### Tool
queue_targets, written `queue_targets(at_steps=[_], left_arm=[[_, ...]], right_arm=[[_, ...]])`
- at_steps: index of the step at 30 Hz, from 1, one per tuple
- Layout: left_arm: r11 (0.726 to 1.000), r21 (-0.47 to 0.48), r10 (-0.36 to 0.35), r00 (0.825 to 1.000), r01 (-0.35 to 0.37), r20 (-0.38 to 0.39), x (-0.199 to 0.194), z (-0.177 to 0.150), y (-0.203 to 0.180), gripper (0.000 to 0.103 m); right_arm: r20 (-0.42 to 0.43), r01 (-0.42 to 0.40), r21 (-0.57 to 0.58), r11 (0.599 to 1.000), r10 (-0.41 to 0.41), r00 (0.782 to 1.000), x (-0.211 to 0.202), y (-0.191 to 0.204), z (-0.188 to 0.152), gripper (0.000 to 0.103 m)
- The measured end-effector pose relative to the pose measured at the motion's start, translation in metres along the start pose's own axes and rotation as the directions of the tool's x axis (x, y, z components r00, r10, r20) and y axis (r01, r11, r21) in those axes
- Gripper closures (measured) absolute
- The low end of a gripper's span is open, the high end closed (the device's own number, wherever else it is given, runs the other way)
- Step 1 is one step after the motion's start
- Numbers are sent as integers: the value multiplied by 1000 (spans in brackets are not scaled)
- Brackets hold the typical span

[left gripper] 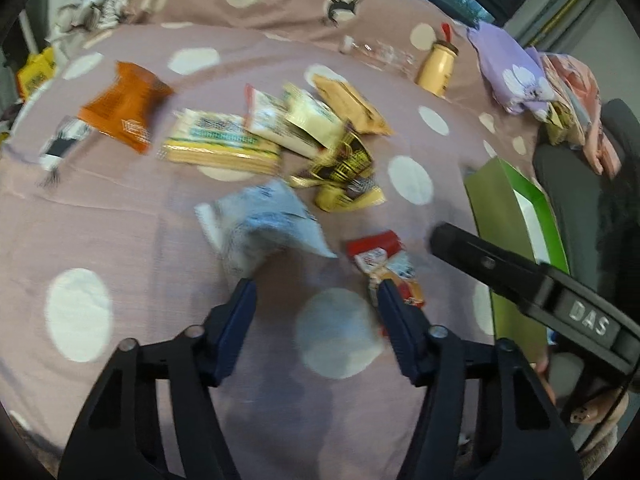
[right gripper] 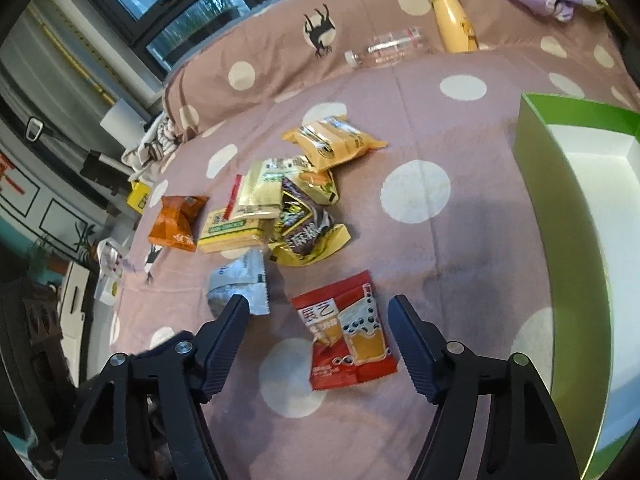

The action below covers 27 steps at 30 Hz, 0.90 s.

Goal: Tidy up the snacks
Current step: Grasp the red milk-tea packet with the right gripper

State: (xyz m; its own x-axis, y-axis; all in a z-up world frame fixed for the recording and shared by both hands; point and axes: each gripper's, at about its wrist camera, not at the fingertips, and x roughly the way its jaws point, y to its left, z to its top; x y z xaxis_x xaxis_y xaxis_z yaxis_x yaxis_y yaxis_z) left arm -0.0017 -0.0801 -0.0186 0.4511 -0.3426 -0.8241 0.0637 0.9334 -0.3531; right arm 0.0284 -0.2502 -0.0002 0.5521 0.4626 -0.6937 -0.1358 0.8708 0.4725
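Snack packets lie on a pink polka-dot bedspread. They include an orange packet, a yellow cracker pack, a black-and-yellow pile, a silver-white packet and a red milk-tea packet. My right gripper hangs open over the red packet, which lies flat between its fingers, untouched. My left gripper is open over bare cloth. The silver-white packet lies just ahead of its left finger and the red packet by its right one. The left wrist view is blurred.
An open green box with a white inside stands on the right, also in the left wrist view. A yellow bottle and a clear plastic bottle lie at the back. A dark chair stands beyond the box.
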Motion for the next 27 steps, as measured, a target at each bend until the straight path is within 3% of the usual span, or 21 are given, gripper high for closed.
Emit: queue_targets(at_steps=[8,17,19,27], left_arm=[[997,35,-63,993,67,-97,38,1,-26,75],[995,30,-91,990,94,-109,55,7,-30,86],[996,33,-77,992,81,-102,55,6,-30,91],[992,108,-63,997,68,-46,43,5,-45,92]], right_arm=[[-95,-46,94,995,55,994,34,-32,-3,39],[-133,-109,134,985,127,983,51,-44,-7,44],[-127,-99,130,987,116,985,51,-44,-9,47],[-84,-83,131,988,95,992,36,-41,-9,52]])
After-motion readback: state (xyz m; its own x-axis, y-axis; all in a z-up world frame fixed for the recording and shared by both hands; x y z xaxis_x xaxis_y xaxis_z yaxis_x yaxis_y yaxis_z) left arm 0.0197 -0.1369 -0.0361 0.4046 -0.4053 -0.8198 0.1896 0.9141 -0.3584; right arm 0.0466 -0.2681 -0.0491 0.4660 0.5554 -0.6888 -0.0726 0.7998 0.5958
